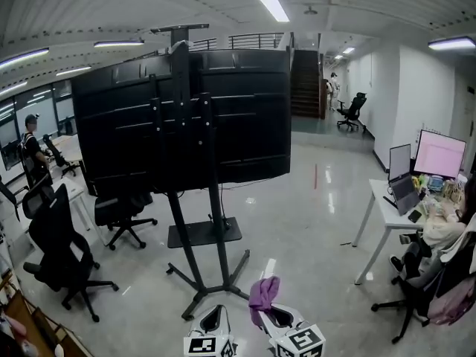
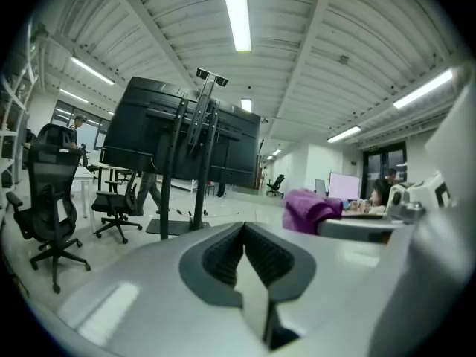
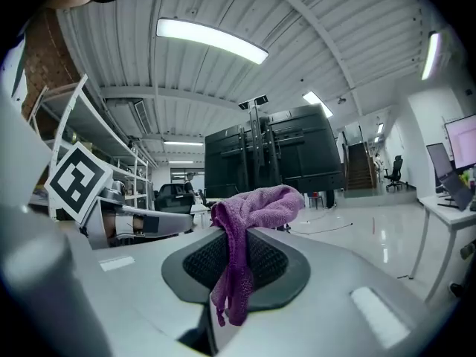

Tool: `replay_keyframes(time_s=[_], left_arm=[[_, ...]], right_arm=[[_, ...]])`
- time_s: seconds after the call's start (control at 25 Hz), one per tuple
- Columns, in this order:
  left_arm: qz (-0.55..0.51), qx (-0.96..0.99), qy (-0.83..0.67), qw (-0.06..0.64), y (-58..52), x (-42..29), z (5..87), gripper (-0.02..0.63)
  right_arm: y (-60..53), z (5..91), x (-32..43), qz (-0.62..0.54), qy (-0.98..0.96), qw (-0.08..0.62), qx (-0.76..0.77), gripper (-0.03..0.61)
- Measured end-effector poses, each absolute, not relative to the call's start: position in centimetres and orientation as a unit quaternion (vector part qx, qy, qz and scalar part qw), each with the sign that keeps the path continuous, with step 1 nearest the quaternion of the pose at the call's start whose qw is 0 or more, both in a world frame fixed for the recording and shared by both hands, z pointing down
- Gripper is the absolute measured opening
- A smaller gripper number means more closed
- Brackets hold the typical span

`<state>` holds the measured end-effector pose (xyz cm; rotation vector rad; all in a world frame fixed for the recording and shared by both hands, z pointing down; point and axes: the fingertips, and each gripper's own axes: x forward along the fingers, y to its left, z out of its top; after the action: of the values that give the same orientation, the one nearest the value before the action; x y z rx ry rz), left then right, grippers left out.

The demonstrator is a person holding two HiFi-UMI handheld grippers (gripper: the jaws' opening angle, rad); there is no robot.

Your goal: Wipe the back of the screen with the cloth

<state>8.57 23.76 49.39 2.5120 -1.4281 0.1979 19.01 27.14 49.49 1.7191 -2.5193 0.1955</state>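
Observation:
The big black screen [image 1: 186, 121] stands back side toward me on a wheeled stand [image 1: 204, 236], a few steps off across the floor. Low in the head view, my right gripper [image 1: 277, 316] is shut on a purple cloth [image 1: 264, 292] that bunches up above its tips. In the right gripper view the cloth [image 3: 256, 208] drapes over the closed right gripper [image 3: 238, 238], with the screen [image 3: 275, 151] far behind. My left gripper [image 1: 212, 320] is shut and holds nothing. The left gripper view shows the left gripper [image 2: 244, 230], the cloth [image 2: 309, 208] to its right and the screen [image 2: 182, 132] ahead.
Black office chairs [image 1: 63, 251] stand left of the stand. A white desk [image 1: 383, 214] with monitors [image 1: 439, 153] is at the right, with a seated person [image 1: 439, 236]. Another person [image 1: 31, 151] stands far left. Stairs [image 1: 305, 84] rise behind the screen.

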Motion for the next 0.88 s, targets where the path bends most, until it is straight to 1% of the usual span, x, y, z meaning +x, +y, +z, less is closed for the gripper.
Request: replay_keyframes(time_s=[0.16,0.32,0.52,0.64,0.72,0.88], left_arm=[[0.073,0.865,-0.484,0.113,15.3,10.3,48.6,0.008],[0.079,0.870,-0.475,0.105,8.1,12.4,48.1,0.008],[0.071,0.879,-0.454,0.128,1.0,15.2,47.5,0.008],[0.060,0.881,-0.453,0.123,-4.2,17.4,46.7,0.008],[0.061,0.879,-0.459,0.109,-7.9,19.3,46.0,0.008],[0.070,0.879,-0.467,0.072,-15.9,24.3,43.1,0.008]], right_arm=[[18.9,47.9,20.7,0.047,-0.819,0.028,0.572,0.054],[12.0,47.2,22.5,0.040,-0.812,0.033,0.582,0.054],[4.5,46.3,24.9,0.037,-0.807,0.036,0.588,0.054],[-0.8,44.8,27.6,0.018,-0.805,0.030,0.592,0.055],[-4.9,43.8,30.0,-0.007,-0.804,0.041,0.593,0.054],[-14.5,39.6,36.1,-0.081,-0.799,0.085,0.590,0.054]])
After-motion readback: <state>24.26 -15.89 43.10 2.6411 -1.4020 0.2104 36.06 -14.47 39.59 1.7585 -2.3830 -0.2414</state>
